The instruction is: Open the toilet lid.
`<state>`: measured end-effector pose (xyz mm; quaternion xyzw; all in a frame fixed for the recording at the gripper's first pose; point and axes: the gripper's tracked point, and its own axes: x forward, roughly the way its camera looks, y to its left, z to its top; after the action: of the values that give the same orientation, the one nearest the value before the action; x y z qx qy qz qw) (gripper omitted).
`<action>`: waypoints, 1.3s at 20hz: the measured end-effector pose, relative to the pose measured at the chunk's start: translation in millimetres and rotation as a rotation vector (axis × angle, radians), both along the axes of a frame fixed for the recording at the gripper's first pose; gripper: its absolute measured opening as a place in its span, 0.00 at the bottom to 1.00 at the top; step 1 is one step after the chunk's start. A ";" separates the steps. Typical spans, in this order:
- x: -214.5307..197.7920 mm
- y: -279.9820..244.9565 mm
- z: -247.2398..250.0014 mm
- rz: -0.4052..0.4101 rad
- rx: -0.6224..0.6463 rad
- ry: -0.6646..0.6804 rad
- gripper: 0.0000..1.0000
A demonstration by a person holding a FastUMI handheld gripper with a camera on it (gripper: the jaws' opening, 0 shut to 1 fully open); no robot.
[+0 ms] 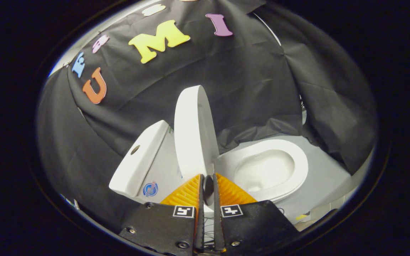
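Seen along the two fingers of the hand-held gripper (208, 185), pointed at a white toilet in a booth hung with black cloth (247, 81). Fingers drawn almost together, pinching the near lower edge of the lid (192, 131); both pads look pressed on that thin edge, though the contact itself sits partly hidden in the narrow gap.

Lid directly ahead of the fingertips and rising away from them, long axis running from the grip up and far, toward the cloth. Raised close to upright, seen nearly edge-on, leaning slightly left toward the tank (139, 160). A clear gap left between lid and tank, so not yet resting back. Hinge line cannot be made out behind the fingers.

Lid white, glossy, oval, thin in profile with a rounded rim, smooth and likely slippery under the pads. To the right of the lid, the seat (299, 167) lying flat and open to view, a white ring around the bowl (263, 169), bowl pale and shiny inside. To the left, tank tilted in the fisheye, with a small round button on its top and a round blue sticker (150, 189) low on its side. Grey floor (327, 177) beyond the seat on the right.

Judged from this: opening nearly done; remaining travel a short push left and far until the lid leans on the tank, then release.
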<state>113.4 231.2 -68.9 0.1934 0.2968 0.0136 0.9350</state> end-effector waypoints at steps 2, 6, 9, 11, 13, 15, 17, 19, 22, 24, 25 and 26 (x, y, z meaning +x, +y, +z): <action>0.4 9.9 0.7 0.012 -0.026 -0.006 0.14; 2.1 26.0 2.1 0.026 -0.082 -0.017 0.15; 2.7 38.7 2.1 0.037 -0.096 -0.023 0.16; 2.6 49.6 0.2 0.053 -0.106 -0.026 0.17; 3.2 59.6 -0.6 0.073 -0.120 -0.028 0.17; 2.1 69.7 -2.5 0.088 -0.130 -0.027 0.18; 2.8 75.7 -3.7 0.099 -0.135 -0.026 0.18; 2.2 78.6 -4.6 0.114 -0.143 -0.027 0.18; 3.4 101.8 -6.7 0.139 -0.169 -0.035 0.18; 3.5 107.6 -8.3 0.154 -0.193 -0.041 0.18; 3.5 111.0 -10.2 0.162 -0.199 -0.043 0.18; 3.1 114.1 -10.5 0.170 -0.202 -0.045 0.18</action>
<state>116.4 345.2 -79.4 0.0721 0.2909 0.0671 0.9517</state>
